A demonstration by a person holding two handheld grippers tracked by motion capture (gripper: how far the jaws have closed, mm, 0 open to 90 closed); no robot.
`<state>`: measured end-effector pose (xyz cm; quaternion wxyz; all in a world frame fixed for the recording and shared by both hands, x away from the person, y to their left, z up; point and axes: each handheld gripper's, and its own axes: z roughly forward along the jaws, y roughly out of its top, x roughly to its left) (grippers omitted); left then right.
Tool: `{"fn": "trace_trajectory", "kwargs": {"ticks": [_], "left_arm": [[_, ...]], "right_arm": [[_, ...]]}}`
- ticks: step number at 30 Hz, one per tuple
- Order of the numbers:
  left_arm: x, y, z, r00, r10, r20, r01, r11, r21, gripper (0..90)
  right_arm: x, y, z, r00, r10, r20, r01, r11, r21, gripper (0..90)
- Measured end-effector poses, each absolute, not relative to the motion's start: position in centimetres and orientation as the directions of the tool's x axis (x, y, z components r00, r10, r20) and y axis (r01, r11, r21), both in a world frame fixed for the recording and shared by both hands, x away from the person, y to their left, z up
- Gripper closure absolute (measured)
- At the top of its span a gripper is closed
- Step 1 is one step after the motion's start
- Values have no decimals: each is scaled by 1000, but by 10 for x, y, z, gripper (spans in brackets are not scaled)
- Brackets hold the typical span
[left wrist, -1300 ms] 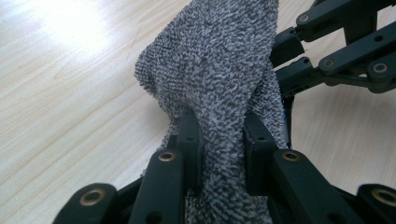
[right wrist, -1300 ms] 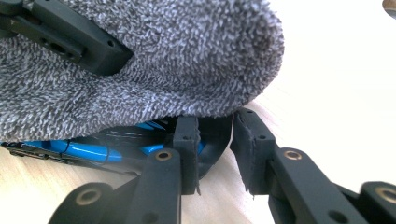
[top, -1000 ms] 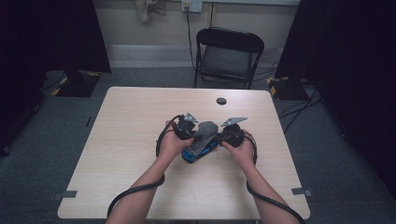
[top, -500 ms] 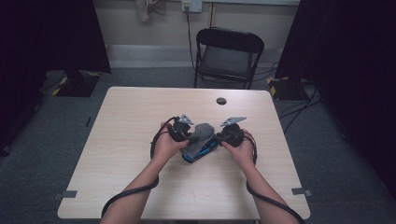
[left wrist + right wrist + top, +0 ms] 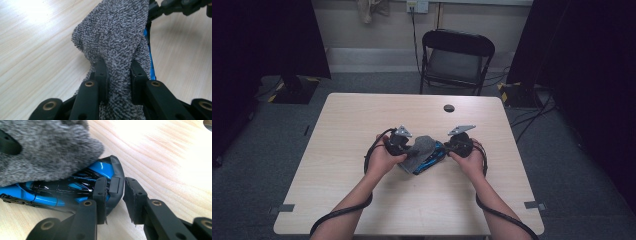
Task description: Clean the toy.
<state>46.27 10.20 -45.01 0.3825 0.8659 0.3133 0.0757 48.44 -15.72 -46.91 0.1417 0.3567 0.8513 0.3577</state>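
Since the earlier frames the left hand (image 5: 384, 159) has slid a little toward the table's left edge, drawing the grey cloth (image 5: 418, 150) with it, while the right hand (image 5: 469, 159) has kept its place.

On the left, the left gripper (image 5: 117, 75) has its jaws closed on a bunched fold of the cloth — in the left gripper view the nubbly grey fabric is pinched between the two black pads and rises above them in a thick twist. A strip of blue shows just beside the fold on its right side, and pale wood lies on either side.

At the middle of the table (image 5: 362, 115), a little nearer the person's edge than the far one, lies the blue and black object (image 5: 432, 159), glossy and rounded, with a black rim. The cloth lies draped over its left part and touches it; its right end stays bare.

On the right, the right gripper (image 5: 113, 195) grips that bare end — in the right gripper view one pad sits against the shiny blue and black face and the other stands outside the black rim, with the rim between them.

Toward the far right corner a small dark round disc (image 5: 449, 108) lies on the wood, well apart from both hands. Beyond the far edge stands a black folding chair (image 5: 457, 60).
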Motion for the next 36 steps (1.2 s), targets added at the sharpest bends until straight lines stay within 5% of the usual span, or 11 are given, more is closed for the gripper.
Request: {"fn": "trace_trajectory", "kwargs": {"ticks": [36], "left_arm": [[432,138,-462,788,597,-151,511,-497,702,737]], "right_arm": [[485,-156,-468,-710,704,-8,495,508,705,721]]}}
